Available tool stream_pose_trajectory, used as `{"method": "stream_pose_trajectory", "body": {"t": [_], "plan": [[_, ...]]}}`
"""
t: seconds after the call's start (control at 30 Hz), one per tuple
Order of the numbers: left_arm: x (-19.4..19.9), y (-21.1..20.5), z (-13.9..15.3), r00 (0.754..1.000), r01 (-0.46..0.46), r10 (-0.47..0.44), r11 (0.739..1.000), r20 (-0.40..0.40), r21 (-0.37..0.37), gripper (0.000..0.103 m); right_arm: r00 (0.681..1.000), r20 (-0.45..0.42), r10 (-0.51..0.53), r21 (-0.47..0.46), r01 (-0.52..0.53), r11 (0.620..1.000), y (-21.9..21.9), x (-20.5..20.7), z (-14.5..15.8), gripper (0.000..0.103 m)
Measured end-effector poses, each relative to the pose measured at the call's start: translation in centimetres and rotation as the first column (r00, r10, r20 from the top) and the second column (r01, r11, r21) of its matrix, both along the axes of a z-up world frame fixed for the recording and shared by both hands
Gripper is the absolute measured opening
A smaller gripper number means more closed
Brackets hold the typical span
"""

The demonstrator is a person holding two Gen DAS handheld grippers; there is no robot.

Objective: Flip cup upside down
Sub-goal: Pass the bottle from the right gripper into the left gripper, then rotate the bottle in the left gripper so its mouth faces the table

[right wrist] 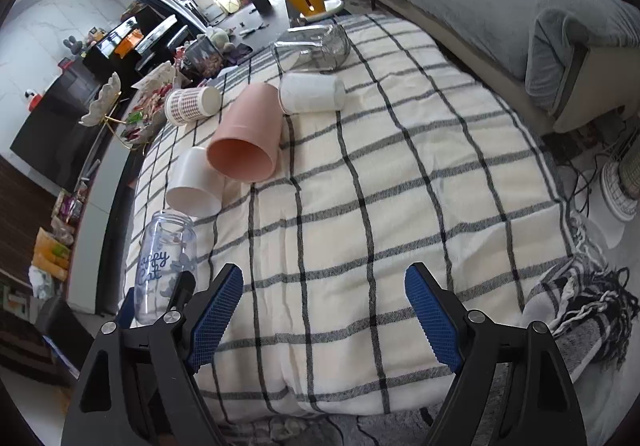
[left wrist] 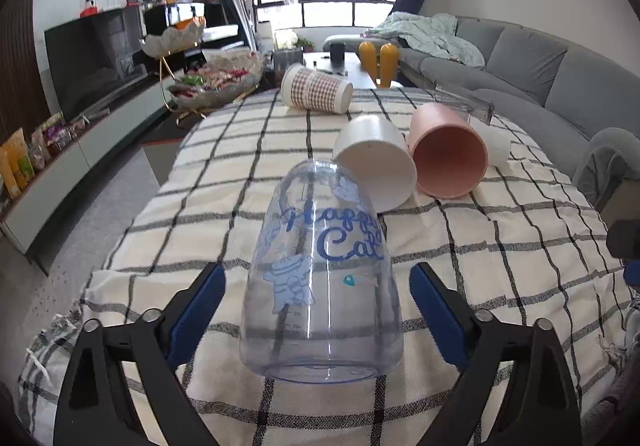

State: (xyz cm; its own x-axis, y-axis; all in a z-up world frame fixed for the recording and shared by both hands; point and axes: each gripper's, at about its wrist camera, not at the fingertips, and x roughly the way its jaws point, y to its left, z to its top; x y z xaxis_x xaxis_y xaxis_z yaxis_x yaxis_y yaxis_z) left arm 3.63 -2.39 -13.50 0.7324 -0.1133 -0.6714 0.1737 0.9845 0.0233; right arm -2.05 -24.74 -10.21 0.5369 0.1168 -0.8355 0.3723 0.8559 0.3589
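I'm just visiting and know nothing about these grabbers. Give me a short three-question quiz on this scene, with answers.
1. True or false: the clear cup printed "Happy Cat" stands upright.
2. Which gripper has that cup between its open jaws: A) left gripper B) right gripper?
3. Fill in: the pink cup lies on its side, touching the ____ cup.

Key: 1 false, it lies on its side on the checked blanket; 2 A; 3 white.
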Motion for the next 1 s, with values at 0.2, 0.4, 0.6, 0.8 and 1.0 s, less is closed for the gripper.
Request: {"method": "stream_pose_trajectory", "body": {"t": [0.2, 0.4, 0.6, 0.8, 1.0], "plan": [[0.5, 0.4, -0.3, 0.999, 0.003, -0.004, 1.000, -0.037, -0.024, 0.072, 1.000, -0.007, 0.010, 0.002, -0.010, 1.000, 0.4, 0.1, 0.0, 0.083], [0.0, 0.9, 0.5, 1.000, -0.003, 0.003, 0.999, -0.003, -0.035, 0.072, 1.000, 0.009, 0.024, -0.016, -0.024, 1.000, 0.9, 0.1, 0.6, 0.083], [-0.6, 0.8, 2.6, 0.999, 0.030, -0.029, 0.999, 0.029, -0.017, 0.072, 0.999, 0.034, 0.036, -0.007, -0.036, 0.999, 1.2, -0.1, 1.3, 0.083], [0.0, 1.5, 4.6, 0.994, 0.046, -0.047, 0.999, -0.094, -0.013, 0.071, 0.998, 0.054, 0.033, 0.034, -0.035, 0.999, 1.2, -0.3, 2.5, 0.083], [0.7, 1.0, 8.1, 0.958, 0.166, -0.153, 0.986, -0.244, 0.034, 0.071, 1.000, 0.022, 0.015, 0.098, -0.017, 0.995, 1.7, 1.3, 4.8, 0.083]]}}
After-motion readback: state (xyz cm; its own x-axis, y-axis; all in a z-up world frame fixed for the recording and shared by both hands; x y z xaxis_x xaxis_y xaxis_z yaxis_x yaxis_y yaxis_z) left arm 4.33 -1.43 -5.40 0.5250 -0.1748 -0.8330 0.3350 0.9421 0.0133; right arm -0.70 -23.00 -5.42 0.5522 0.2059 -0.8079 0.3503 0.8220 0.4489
